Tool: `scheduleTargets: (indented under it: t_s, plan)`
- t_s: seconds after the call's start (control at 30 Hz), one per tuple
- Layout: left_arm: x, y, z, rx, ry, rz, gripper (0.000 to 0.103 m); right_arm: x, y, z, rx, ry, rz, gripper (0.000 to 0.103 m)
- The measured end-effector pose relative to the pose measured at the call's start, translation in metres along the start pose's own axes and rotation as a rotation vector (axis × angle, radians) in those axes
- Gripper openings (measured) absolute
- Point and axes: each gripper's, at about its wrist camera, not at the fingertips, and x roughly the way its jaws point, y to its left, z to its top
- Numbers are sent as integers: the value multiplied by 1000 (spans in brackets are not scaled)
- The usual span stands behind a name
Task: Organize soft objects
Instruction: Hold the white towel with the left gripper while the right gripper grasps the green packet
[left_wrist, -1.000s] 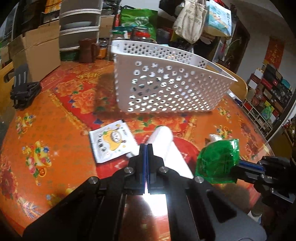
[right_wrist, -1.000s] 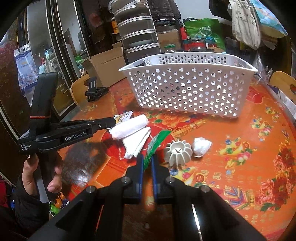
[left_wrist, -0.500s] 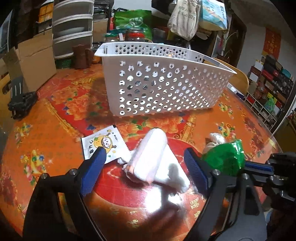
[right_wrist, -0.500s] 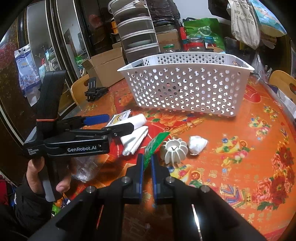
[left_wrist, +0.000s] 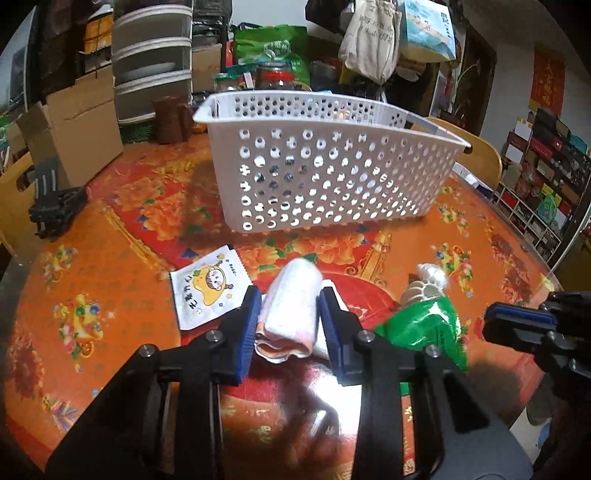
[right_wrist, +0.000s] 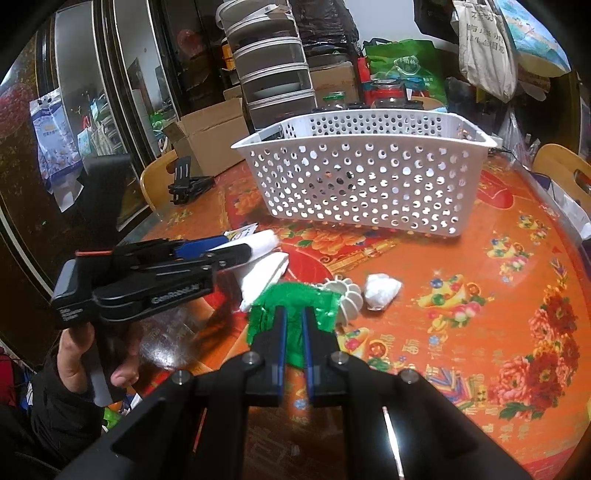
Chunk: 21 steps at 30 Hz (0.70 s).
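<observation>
A rolled white and pink towel (left_wrist: 291, 310) lies on the table in front of the white perforated basket (left_wrist: 325, 177). My left gripper (left_wrist: 290, 301) has its blue pads on both sides of the roll, closed in on it; it also shows in the right wrist view (right_wrist: 221, 251). My right gripper (right_wrist: 291, 317) is shut on a crinkly green packet (right_wrist: 295, 306), held above the table; the packet shows in the left wrist view (left_wrist: 424, 328). A folded white cloth (right_wrist: 264, 275) lies beside the roll.
A flat white snack sachet (left_wrist: 207, 291) lies left of the roll. A white ribbed plastic piece (right_wrist: 349, 297) and a small white wad (right_wrist: 382, 291) lie right of it. A black holder (left_wrist: 55, 210), cardboard boxes (left_wrist: 74, 129) and jars stand at the table's far edge.
My left gripper opened wide, moved forward over the rolled towel and closed in on its sides. My right gripper lifted and turned the green packet toward the camera.
</observation>
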Motion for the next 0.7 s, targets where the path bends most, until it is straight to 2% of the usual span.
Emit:
scheduleTargets:
  t_s: [0.17, 0.3, 0.37, 0.43, 0.47, 0.53, 0.6, 0.7]
  plan:
    - [-13, -4, -2, 6, -14, -1, 29, -1, -7, -1, 18, 3, 17, 7]
    - [-11, -5, -7, 8, -2, -4, 29, 15, -13, -9, 58, 66, 17, 7]
    - [-10, -5, -10, 5, 2, -9, 29, 22, -22, -14, 106, 85, 27, 15]
    - [-10, -4, -12, 3, 5, -15, 29, 24, -24, -16, 126, 86, 27, 34]
    - [-9, -3, -13, 1, 7, -18, 29, 25, -23, -16, 126, 87, 31, 39]
    - [-7, -1, -15, -4, 12, -27, 29, 27, -17, -15, 115, 81, 43, 61]
    - [-5, 0, -16, -10, 15, -32, 29, 30, -12, -13, 106, 82, 63, 66]
    - [-4, 1, -17, -17, 16, -38, 29, 40, -8, -10, 106, 99, 67, 66]
